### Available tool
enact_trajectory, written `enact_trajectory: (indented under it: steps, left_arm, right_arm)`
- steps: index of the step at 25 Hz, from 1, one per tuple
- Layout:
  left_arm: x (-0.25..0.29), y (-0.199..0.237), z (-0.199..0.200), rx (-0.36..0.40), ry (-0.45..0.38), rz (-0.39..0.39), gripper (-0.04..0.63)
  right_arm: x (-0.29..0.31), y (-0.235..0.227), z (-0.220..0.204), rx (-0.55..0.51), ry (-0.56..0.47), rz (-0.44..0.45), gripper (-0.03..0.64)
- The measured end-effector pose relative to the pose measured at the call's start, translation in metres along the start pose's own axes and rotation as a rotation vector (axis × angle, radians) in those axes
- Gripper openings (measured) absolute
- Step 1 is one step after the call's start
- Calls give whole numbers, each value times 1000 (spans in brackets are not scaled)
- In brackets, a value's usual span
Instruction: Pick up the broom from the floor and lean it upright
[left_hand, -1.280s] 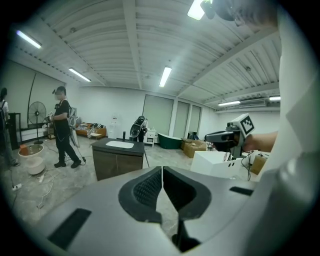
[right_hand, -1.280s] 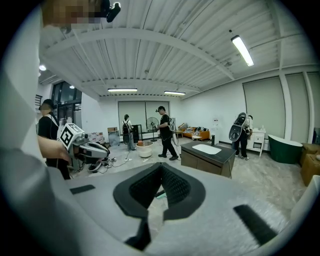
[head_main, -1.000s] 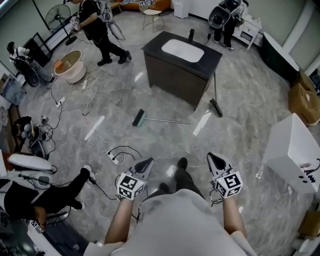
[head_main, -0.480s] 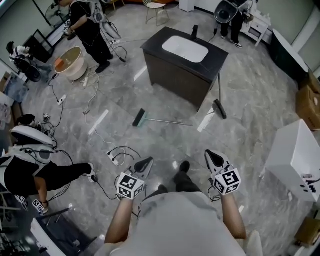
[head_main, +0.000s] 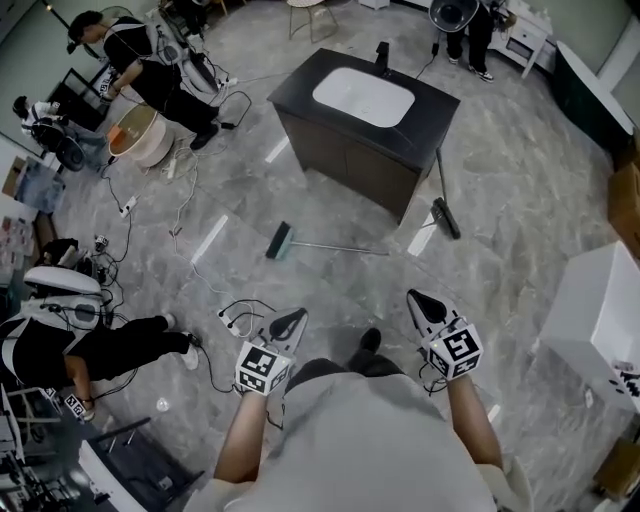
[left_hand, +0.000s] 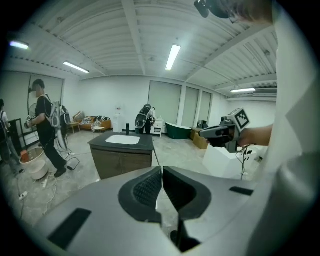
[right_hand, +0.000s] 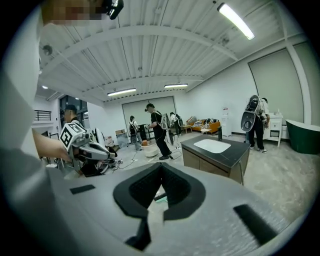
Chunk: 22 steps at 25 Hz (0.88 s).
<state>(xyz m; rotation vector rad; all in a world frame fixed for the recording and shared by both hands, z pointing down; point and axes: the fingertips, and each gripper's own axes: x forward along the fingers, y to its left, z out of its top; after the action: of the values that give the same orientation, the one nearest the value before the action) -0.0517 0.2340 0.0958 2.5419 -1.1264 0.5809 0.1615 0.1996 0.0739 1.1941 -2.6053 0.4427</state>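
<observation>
The broom (head_main: 282, 240) is seen lying flat on the floor (head_main: 520, 220), before the dark sink cabinet (head_main: 340, 160), well ahead of both grippers. The left gripper (head_main: 293, 320) and the right gripper (head_main: 420, 300) are held closed, with nothing gripped.

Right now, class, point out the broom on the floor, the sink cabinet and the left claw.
broom (head_main: 281, 240), head view, brush head
sink cabinet (head_main: 340, 162), head view, dark front
left claw (head_main: 297, 317), head view, closed tips
</observation>
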Motion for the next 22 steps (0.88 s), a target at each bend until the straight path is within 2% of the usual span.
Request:
enact_trajectory:
  steps: [8,13,16,19,22]
  left_arm:
    - [73,6,15,-39,28,-36,11]
    - [116,31,16,-40,46,-60,11]
    - [142,54,3,-29,73,-82,11]
    - [162,69,-17,-34,117,-131,11]
    - [190,88,-31,-31,129,-178,11]
  right_arm:
    - [25,-67,-8,34,43,3,2]
    - [55,-98,-20,52,81,-2,2]
    - [82,-108,-36,54,112,-10,2]
    - [100,-111,-54,71,158,-26,2]
    - [126,-120,-69,93,183,-47,2]
